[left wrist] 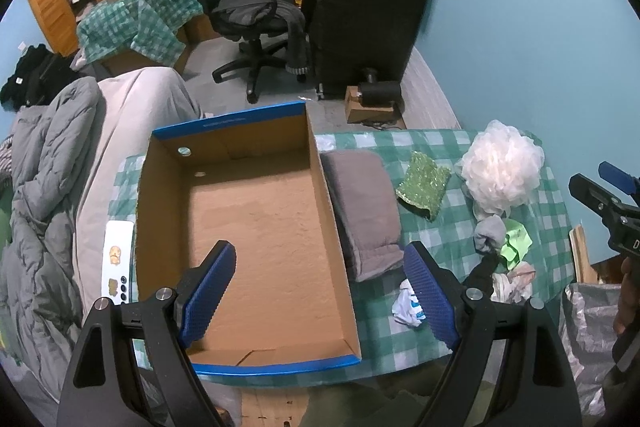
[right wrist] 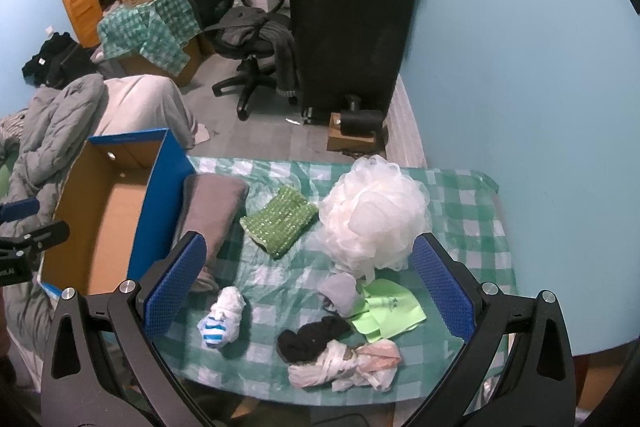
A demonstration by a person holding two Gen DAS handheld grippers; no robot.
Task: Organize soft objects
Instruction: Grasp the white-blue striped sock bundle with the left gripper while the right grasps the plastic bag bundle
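Both tongs open and empty; sorting not yet begun.

The left tongs hang over the near end of the bare cardboard box; the right tongs hover above the soft things: rolled sock just inside its left finger, black sock and green cloth between the fingers, mesh sponge and gray towel beyond. Next move, I judge: lower and close on one piece. The print on the box rim is too small to read.
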